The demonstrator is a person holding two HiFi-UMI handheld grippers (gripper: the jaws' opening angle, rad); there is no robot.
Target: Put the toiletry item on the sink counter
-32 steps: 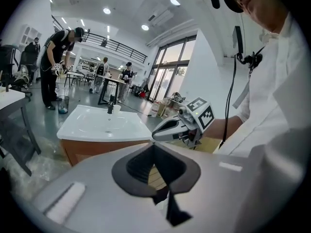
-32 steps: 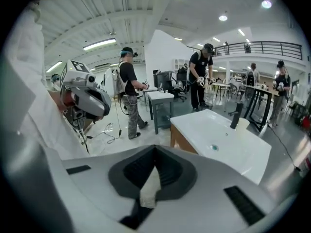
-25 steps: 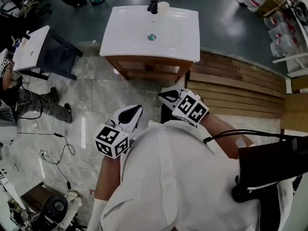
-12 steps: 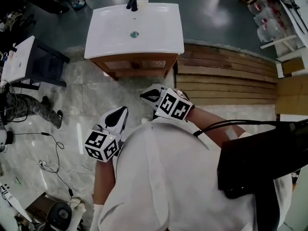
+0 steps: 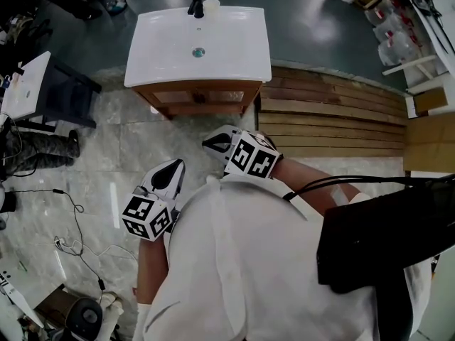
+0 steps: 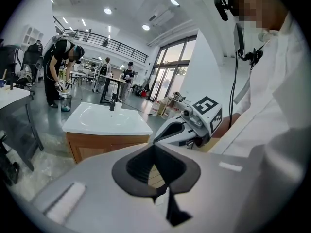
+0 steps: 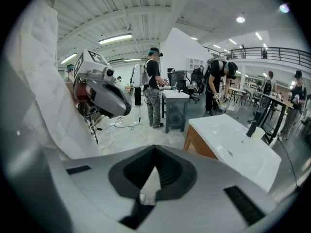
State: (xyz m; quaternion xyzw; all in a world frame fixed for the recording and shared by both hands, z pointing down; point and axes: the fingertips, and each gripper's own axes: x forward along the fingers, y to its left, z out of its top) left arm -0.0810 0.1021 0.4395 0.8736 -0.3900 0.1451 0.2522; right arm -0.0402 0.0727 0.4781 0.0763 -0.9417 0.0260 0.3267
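The white sink counter [image 5: 234,48] on its wooden cabinet stands ahead of me in the head view. A black faucet [image 5: 195,3] rises at its back edge, with a small pale cup-like item [image 5: 211,4] right beside it. The same item [image 7: 259,131] shows by the faucet in the right gripper view. My left gripper [image 5: 178,165] and right gripper [image 5: 207,144] are held close to my chest, well short of the cabinet. Both have their jaws shut with nothing between them, as the left gripper [image 6: 154,148] and right gripper [image 7: 154,150] show in their own views.
Wooden planks [image 5: 334,112] lie on the floor right of the cabinet. A small white table [image 5: 28,84] and a person's legs are at the left. Cables [image 5: 78,240] trail over the marble floor. Several people stand at tables [image 7: 172,98] in the background.
The sink has slid left in the head view as I turned. Both grippers drifted slightly left, still shut and near my chest. The person at the left shifted their legs.
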